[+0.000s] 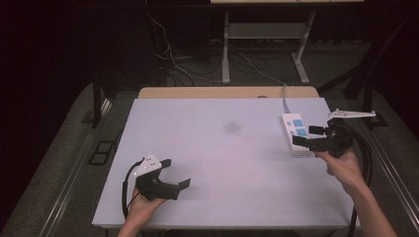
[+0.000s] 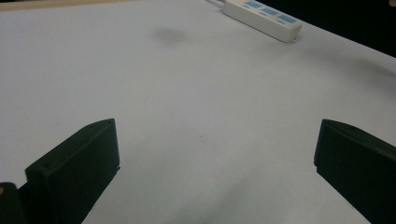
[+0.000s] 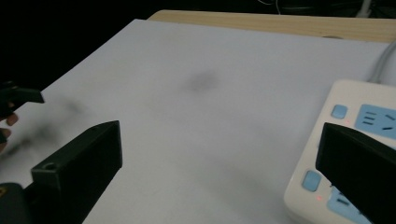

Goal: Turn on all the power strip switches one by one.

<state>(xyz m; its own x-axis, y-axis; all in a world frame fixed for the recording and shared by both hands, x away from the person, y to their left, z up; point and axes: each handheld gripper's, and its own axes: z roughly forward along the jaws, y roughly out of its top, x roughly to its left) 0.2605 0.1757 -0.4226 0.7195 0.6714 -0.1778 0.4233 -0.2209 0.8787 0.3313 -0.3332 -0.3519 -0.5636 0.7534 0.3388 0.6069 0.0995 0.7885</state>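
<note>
A white power strip (image 1: 295, 129) with blue sockets lies near the right edge of the white table top (image 1: 222, 158), its cord leading off the far edge. My right gripper (image 1: 304, 135) hovers at the strip's near end, open, with nothing between the jaws. In the right gripper view (image 3: 219, 142) the right-hand jaw stands over the strip (image 3: 345, 121), where small red lights glow beside blue switches. My left gripper (image 1: 177, 173) rests low at the front left, open and empty. Its own view (image 2: 217, 140) looks across bare table toward the strip (image 2: 264, 16).
A faint dark smudge (image 1: 231, 127) marks the middle of the table top. A wooden edge (image 1: 227, 92) runs along the far side. Beyond it, cables and desk legs (image 1: 226, 54) stand on the dark floor. The left gripper's jaw tip (image 3: 18, 95) shows far left in the right gripper view.
</note>
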